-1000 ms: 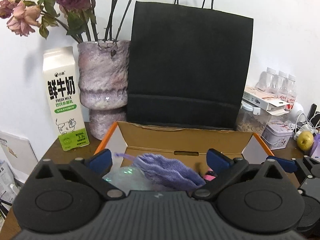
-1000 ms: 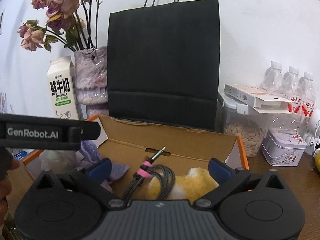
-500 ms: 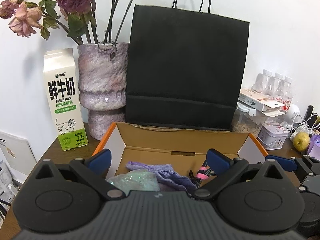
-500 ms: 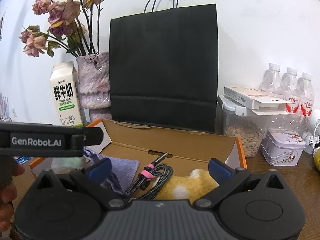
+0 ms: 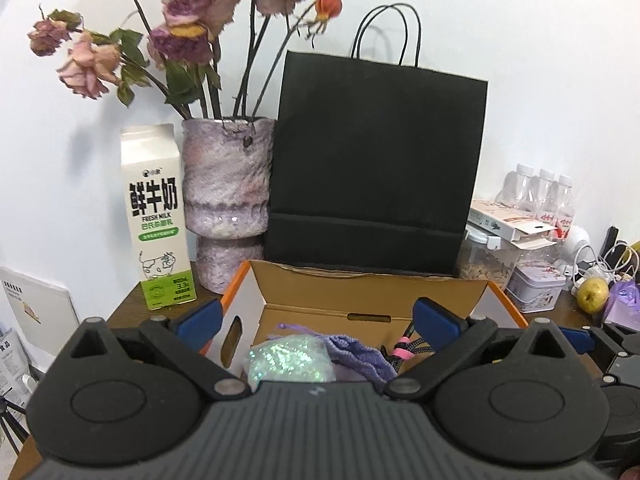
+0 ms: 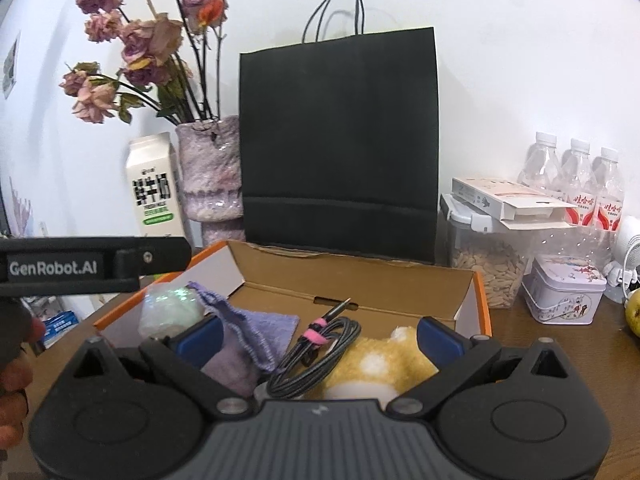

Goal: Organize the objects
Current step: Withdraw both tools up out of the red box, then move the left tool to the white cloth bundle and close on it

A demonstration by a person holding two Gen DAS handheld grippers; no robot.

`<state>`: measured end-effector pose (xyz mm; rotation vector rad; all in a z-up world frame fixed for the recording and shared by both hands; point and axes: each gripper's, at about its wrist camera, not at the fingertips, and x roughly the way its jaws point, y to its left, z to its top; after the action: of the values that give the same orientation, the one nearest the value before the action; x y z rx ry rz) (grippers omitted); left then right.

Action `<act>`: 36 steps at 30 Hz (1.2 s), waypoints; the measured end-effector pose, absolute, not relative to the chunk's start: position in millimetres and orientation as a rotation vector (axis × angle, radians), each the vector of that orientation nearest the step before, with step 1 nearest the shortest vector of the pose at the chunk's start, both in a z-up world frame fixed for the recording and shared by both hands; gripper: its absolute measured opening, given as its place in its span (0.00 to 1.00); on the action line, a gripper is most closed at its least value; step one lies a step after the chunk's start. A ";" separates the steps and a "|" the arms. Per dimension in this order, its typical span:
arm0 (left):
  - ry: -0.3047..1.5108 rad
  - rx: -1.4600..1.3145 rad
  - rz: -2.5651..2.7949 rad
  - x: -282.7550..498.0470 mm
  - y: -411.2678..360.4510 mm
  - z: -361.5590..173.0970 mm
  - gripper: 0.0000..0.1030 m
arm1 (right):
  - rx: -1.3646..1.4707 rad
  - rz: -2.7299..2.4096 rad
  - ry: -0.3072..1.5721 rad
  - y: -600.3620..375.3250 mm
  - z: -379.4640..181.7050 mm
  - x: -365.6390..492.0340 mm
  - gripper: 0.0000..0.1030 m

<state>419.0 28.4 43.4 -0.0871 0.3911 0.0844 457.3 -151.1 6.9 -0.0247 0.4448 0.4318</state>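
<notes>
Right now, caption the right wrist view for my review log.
Open right tool above cardboard box holding purple pouch, coiled cable and yellow plush.

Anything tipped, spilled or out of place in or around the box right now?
Nothing spilled or tipped. One oddity: the flat white carton lying on the seed container has its end flap hanging open. Items in the cardboard box lie loosely, none hanging over the rim.
</notes>
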 end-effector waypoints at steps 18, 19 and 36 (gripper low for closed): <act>0.384 -0.099 0.106 343.6 33.4 33.2 1.00 | -0.065 0.449 0.456 -167.6 -0.6 393.3 1.00; 0.385 -0.103 0.113 339.8 34.8 31.7 1.00 | -0.067 0.452 0.457 -169.2 -1.1 389.8 1.00; 0.366 -0.067 0.128 274.1 29.0 10.3 1.00 | -0.074 0.433 0.481 -190.4 -17.9 334.1 1.00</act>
<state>274.1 29.0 10.3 -0.0669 0.3657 0.1281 334.1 -190.4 -17.9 -0.0741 0.4812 0.4325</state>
